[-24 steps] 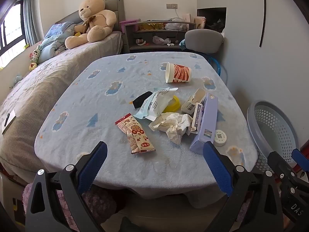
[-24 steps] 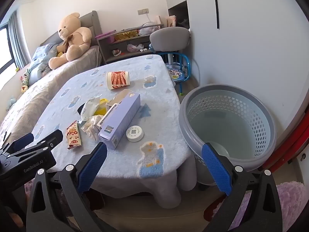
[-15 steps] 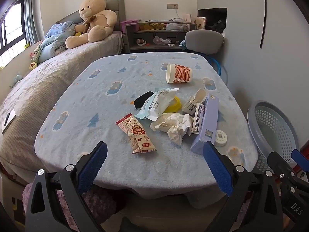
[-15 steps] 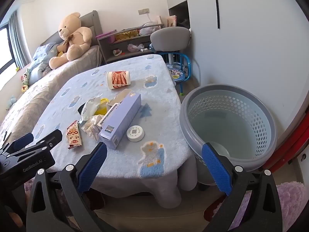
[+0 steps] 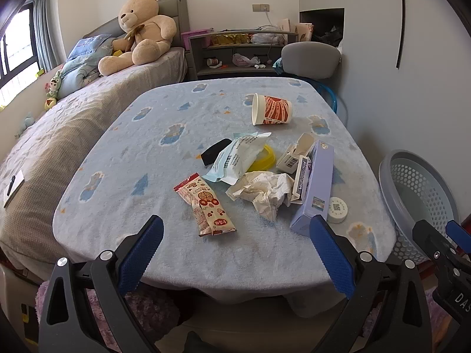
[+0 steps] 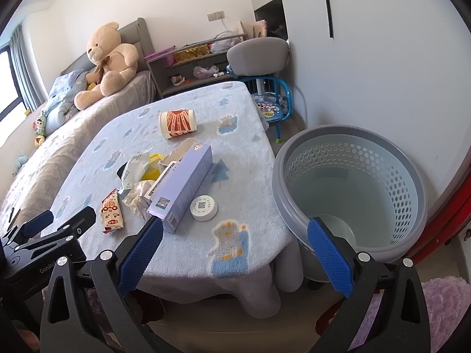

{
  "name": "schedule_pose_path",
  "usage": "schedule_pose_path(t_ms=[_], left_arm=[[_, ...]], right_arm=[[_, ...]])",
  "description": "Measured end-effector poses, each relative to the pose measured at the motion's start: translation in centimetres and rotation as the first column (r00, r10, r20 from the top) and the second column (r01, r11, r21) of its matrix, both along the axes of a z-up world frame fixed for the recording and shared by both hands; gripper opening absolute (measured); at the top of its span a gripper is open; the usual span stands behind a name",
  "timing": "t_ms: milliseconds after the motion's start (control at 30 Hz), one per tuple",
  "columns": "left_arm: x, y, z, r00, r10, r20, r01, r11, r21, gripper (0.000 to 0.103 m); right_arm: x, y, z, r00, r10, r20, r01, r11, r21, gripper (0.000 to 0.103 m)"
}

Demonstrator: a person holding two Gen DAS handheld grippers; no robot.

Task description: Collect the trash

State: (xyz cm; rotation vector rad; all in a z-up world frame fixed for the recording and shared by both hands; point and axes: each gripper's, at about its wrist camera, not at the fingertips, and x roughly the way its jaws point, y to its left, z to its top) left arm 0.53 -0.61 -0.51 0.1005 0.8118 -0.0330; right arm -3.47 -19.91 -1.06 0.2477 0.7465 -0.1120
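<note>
Both grippers — left (image 5: 235,229) and right (image 6: 234,229) — hang short of the table (image 5: 147,147), jaws wide apart and empty. Trash is heaped right of centre: wrapper (image 5: 206,203) nearest, cup (image 5: 272,110) at twelve o'clock. The basket (image 6: 350,188) waits at three o'clock — handy for dropping.

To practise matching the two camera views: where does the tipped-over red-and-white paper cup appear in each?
Left wrist: red-and-white paper cup, upper centre-right, far tabletop.
Right wrist: cup, upper centre-left.
Shared landmark: long lilac cardboard box, nearer the camera.
</note>
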Motion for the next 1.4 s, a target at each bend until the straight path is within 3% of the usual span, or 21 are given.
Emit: schedule_pose_path(t_ms=[1400], left_arm=[[-0.38,0.3,0.45,1.0,-0.001,0.011,0.001,1.0,-0.011,0.095]], right_arm=[[-0.92,-0.29,0.43,1.0,0.004,0.017,-0.004,1.0,0.008,0.097]])
